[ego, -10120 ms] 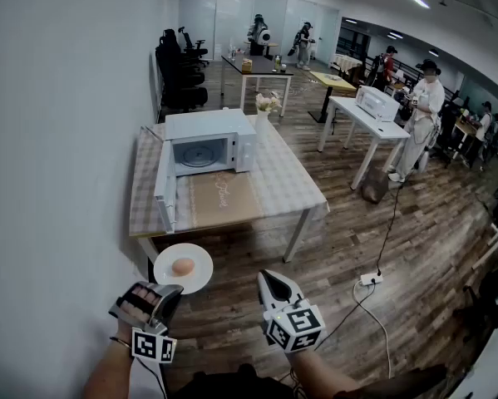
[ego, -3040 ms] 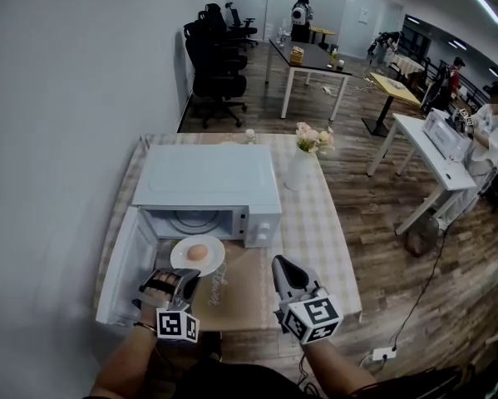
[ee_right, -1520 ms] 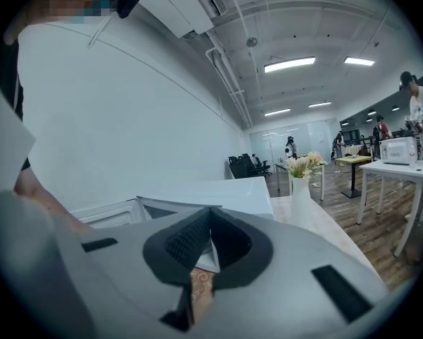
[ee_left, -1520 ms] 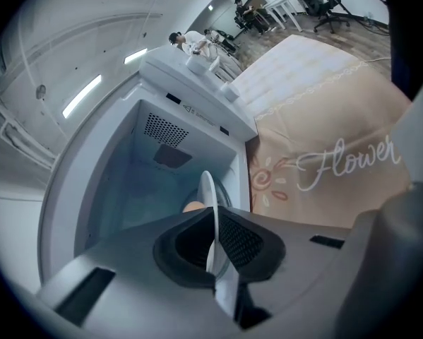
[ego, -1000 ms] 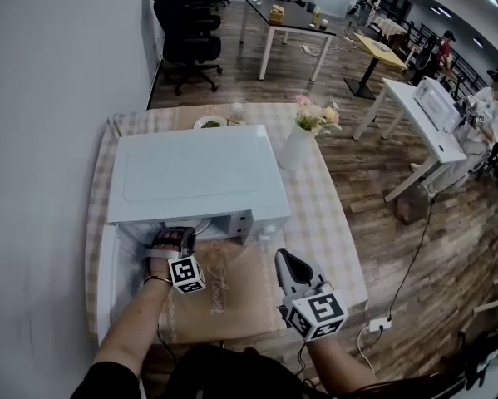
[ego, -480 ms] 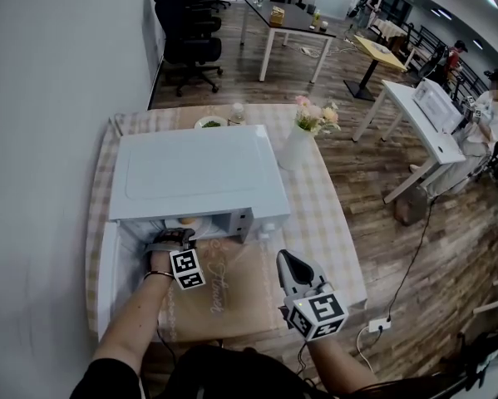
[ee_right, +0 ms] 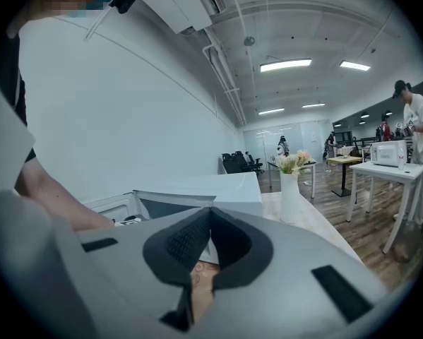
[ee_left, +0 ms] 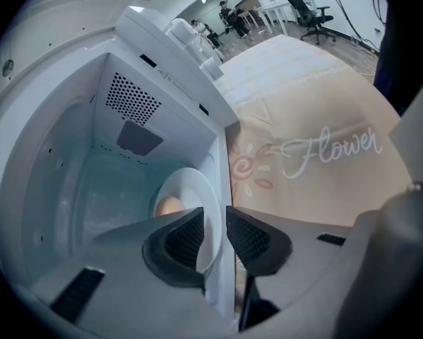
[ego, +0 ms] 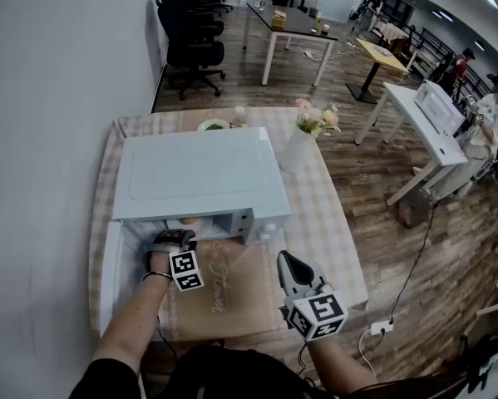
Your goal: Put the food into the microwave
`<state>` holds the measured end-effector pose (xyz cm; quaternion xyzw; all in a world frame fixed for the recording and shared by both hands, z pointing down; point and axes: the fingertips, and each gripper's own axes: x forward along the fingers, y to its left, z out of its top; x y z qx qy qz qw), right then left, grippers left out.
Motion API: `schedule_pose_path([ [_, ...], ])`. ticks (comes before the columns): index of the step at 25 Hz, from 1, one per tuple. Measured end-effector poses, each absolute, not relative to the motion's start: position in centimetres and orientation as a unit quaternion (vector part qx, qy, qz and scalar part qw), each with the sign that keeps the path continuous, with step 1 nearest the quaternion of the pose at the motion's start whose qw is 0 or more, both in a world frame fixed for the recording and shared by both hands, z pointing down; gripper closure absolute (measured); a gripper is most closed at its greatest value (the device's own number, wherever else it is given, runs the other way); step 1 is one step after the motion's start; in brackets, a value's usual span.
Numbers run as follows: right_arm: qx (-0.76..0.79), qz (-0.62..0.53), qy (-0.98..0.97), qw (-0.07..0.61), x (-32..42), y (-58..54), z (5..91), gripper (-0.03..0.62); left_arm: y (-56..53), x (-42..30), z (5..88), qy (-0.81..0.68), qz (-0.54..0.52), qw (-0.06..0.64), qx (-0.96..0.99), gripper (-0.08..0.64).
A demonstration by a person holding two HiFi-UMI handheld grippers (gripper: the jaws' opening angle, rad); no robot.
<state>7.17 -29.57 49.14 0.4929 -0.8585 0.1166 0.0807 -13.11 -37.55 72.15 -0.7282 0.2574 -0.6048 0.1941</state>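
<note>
Currently: round tan food [ee_left: 170,205] sits on white plate [ee_left: 197,196] inside open microwave [ego: 200,175], left side of table [ego: 325,216]. Left gripper [ee_left: 215,214] at its mouth, jaws slightly apart, plate rim in the gap. Right gripper [ee_right: 210,214] nearer, pinched together, empty.

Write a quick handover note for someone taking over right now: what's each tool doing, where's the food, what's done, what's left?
Left tool: jaws apart, with the rim of the plate between them, reaching into the microwave.
Right tool: jaws together, empty, held near the mat.
The food sits on the plate, inside the cavity.
Done: the food is in the microwave.
Left: draw the left tool out, then probably shut the open door.
</note>
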Motion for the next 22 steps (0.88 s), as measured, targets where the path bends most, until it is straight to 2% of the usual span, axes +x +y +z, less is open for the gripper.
schedule_pose_path([
  [2,0.491,0.116,-0.860,0.079,7.1,-29.5,49.1,0.584,-37.2,-13.2,71.8,0.263,-0.602,0.191,-0.729,0.456],
  [4,0.489,0.118,-0.861,0.078,7.1,-29.4,49.1,0.584,-36.8,-13.4,71.9,0.265,-0.606,0.182,-0.728,0.496],
  [10,0.492,0.119,-0.859,0.079,7.3,-29.1,48.9,0.584,-37.5,-14.4,72.2,0.281,-0.613,0.173,-0.718,0.518],
  [22,0.501,0.119,-0.853,0.084,7.9,-29.4,49.4,0.584,-38.8,-14.4,72.1,0.284,-0.606,0.143,-0.729,0.518],
])
